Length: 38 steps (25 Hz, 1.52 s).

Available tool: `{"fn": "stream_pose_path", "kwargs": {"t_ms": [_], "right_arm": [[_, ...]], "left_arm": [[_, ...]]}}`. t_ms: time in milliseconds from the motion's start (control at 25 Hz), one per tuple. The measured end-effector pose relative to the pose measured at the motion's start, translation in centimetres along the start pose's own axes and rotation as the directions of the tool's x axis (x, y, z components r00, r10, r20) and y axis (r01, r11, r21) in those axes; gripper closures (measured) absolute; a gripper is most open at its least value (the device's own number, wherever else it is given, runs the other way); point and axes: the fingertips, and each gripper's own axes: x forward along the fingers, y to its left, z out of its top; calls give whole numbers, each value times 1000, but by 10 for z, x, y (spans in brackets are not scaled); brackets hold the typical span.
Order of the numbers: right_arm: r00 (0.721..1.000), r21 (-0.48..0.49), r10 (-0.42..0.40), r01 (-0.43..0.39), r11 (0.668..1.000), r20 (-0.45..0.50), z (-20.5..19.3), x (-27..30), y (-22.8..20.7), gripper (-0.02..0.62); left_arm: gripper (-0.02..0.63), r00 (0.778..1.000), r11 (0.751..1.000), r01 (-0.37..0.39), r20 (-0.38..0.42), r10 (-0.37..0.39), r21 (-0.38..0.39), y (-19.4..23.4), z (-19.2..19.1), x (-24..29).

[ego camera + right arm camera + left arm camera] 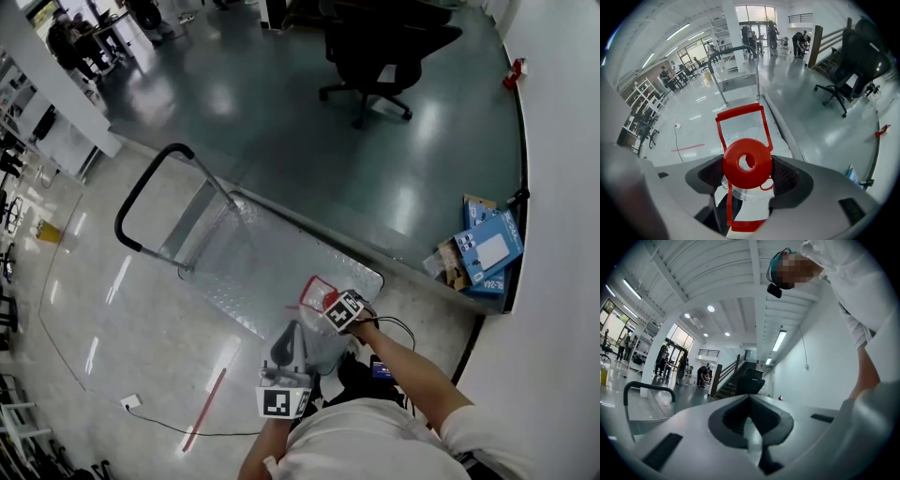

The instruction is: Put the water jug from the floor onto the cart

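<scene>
The water jug [317,323] is clear plastic with a red carrying frame [313,287] and a red ring cap [746,162]. My right gripper [344,311] is shut on its neck; in the right gripper view the cap sits between the jaws. The jug hangs at the near right corner of the cart's metal deck [272,267]; whether it touches the deck I cannot tell. The cart's black handle [141,192] stands at the far left end. My left gripper [286,361] is just below the jug, jaws together and pointing up at the ceiling, with nothing in them.
A black office chair [380,47] stands on the dark floor beyond the cart. Blue boxes [487,248] lie by the right wall. A cable and plug [131,403] and a red floor strip [208,405] lie near left. People stand far off at the top left.
</scene>
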Motion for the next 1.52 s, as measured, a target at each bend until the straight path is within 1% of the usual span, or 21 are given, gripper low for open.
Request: {"fn": "stream_pose_path", "kwargs": {"t_ms": [160, 280, 480, 640, 800, 960, 1200, 1320, 1400, 1520], "right_arm": [[1000, 37, -18, 19, 999, -16, 0, 23, -11, 284], [1000, 73, -26, 27, 997, -9, 3, 36, -15, 284], [999, 80, -28, 31, 996, -30, -1, 56, -21, 284], [999, 88, -31, 34, 995, -42, -7, 69, -25, 284], [999, 100, -37, 40, 994, -29, -6, 77, -24, 284], [999, 82, -42, 44, 996, -19, -2, 79, -20, 284], [998, 78, -44, 46, 996, -33, -9, 78, -19, 284], [998, 76, -62, 64, 995, -30, -11, 76, -20, 284], [996, 66, -79, 80, 995, -29, -11, 75, -21, 284], [997, 55, -78, 78, 995, -10, -6, 65, -19, 284]], "left_arm": [[603, 999, 999, 20, -40, -21, -37, 18, -17, 14], [603, 998, 999, 32, -61, -34, -34, 30, -26, 21], [603, 998, 997, 5, -69, -10, -72, 47, -33, 31], [603, 997, 998, -10, -82, 4, -64, 55, -36, 31], [603, 996, 998, -18, -91, 13, -55, 63, -40, 28], [603, 994, 997, -25, -106, 17, -74, 64, -42, 28], [603, 996, 999, -3, -92, -2, -47, 58, -44, 28], [603, 995, 998, 2, -100, -8, -59, 53, -42, 27], [603, 996, 999, 1, -90, -6, -52, 53, -42, 24], [603, 997, 998, -5, -80, 0, -58, 52, -39, 21]]}}
